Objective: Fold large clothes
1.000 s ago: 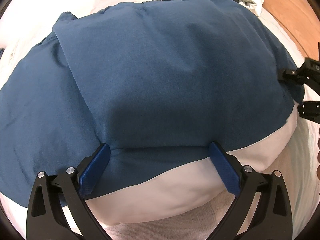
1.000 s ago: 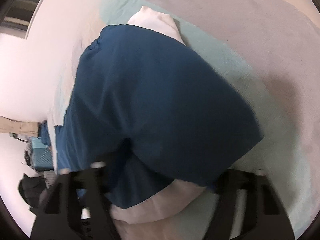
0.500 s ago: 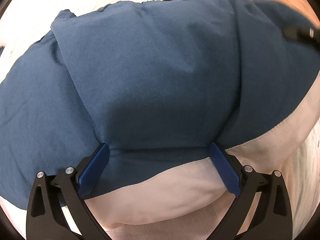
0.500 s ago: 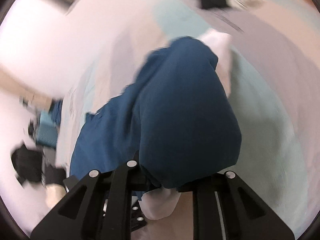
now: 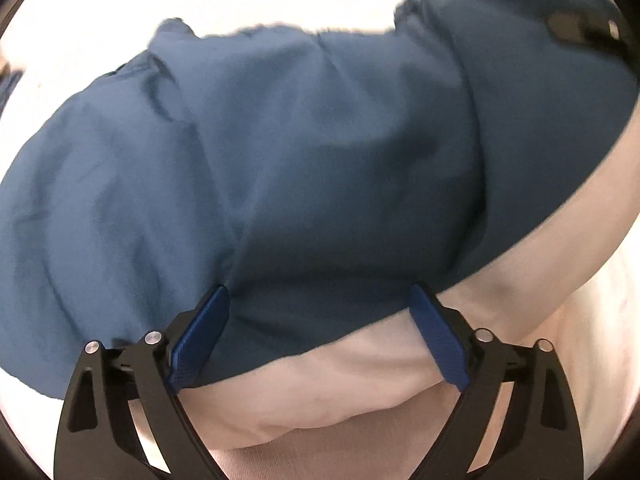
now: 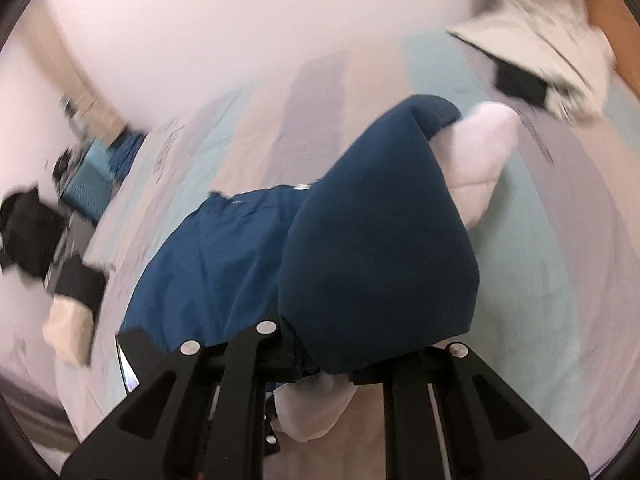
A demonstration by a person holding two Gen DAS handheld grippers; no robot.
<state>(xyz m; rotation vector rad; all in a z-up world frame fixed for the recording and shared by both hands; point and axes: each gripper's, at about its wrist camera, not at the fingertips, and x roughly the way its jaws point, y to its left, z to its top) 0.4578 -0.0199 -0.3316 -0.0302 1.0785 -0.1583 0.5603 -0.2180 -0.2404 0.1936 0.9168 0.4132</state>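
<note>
A large dark blue garment (image 5: 320, 140) with a white part (image 5: 340, 380) along its near edge lies on the bed. My left gripper (image 5: 319, 292) stands wide over that near edge. Its jaws are closing, with blue and white cloth between the blue pads (image 5: 200, 336), which do not squeeze it. My right gripper (image 6: 324, 364) is closing the last bit on the garment's side edge and holds it lifted. The blue garment (image 6: 380, 260) drapes over its fingertips and hides them. In the left wrist view the right gripper (image 5: 580, 32) shows at the top right, under raised cloth.
The pale striped bed sheet (image 6: 540, 260) spreads around the garment. A heap of pale clothes with a black piece (image 6: 552, 40) lies at the far right, beside a wooden surface (image 6: 612, 32). Beyond the bed's left edge are a teal box (image 6: 86, 192) and dark items (image 6: 24, 232).
The right gripper shut on the garment's side edge, rose and rolled, pulling a fold of blue cloth up. The left gripper's jaws narrowed a little and it shifted slightly.
</note>
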